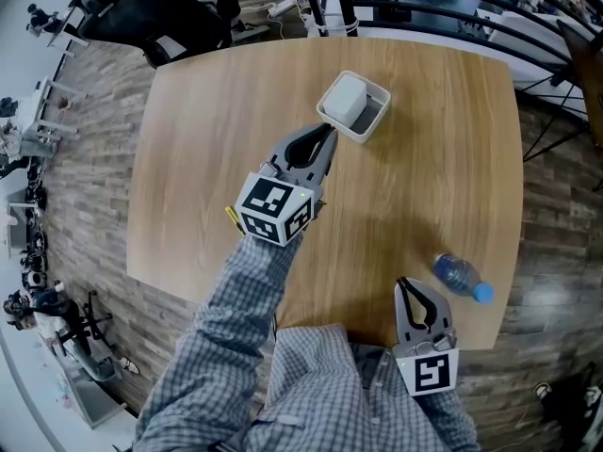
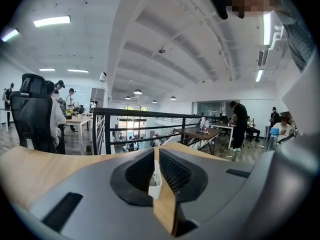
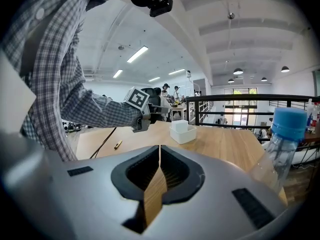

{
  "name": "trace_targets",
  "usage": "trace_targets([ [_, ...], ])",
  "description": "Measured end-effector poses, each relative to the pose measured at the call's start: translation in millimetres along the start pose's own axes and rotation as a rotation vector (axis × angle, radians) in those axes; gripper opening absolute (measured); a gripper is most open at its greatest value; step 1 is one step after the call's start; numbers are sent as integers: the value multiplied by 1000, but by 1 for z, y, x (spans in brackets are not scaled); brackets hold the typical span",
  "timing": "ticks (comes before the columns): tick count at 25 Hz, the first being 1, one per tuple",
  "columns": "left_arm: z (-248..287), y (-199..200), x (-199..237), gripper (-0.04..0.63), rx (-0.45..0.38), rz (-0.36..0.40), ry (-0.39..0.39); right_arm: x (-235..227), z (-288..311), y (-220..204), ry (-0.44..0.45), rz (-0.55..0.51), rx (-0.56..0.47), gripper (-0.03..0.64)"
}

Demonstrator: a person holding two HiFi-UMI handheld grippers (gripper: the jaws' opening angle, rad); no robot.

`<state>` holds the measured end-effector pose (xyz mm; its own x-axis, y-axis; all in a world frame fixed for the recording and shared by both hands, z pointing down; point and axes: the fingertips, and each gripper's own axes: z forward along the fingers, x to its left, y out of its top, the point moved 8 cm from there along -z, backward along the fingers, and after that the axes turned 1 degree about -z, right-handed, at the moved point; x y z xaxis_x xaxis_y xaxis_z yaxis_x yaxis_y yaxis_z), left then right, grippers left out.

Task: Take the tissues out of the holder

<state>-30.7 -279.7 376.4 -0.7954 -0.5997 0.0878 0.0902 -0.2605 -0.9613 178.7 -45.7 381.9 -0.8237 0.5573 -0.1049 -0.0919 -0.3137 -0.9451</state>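
A white square holder (image 1: pixel 373 119) stands at the far middle of the wooden table (image 1: pixel 207 139) with a folded stack of white tissues (image 1: pixel 346 95) in it. My left gripper (image 1: pixel 330 130) is shut and empty, its tips just short of the holder's near-left rim. In the left gripper view a sliver of the holder (image 2: pixel 155 183) shows through the gap behind the closed tips (image 2: pixel 155 150). My right gripper (image 1: pixel 405 282) is shut with nothing in it, near the table's front edge. From the right gripper (image 3: pixel 160 148) view, holder (image 3: pixel 186 134) and tissues (image 3: pixel 179 125) lie well ahead.
A clear water bottle (image 1: pixel 462 278) with a blue cap lies just right of the right gripper; it looms at the right gripper view's right edge (image 3: pixel 277 149). A small yellow object (image 1: pixel 231 217) rests on the table by the left gripper. A black railing (image 1: pixel 443 8) runs behind the table.
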Motion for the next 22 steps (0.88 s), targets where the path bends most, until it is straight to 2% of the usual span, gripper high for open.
trace_targets([
  [5, 18, -7, 5, 84, 35, 10, -4, 0, -2, -4, 7, 13, 4, 20],
  [17, 59, -24, 30, 271, 121, 28, 47, -8, -6, -15, 3, 54, 34, 20],
  [22, 68, -32, 38, 295, 160, 42, 70, -12, -10, -23, -5, 77, 70, 20],
])
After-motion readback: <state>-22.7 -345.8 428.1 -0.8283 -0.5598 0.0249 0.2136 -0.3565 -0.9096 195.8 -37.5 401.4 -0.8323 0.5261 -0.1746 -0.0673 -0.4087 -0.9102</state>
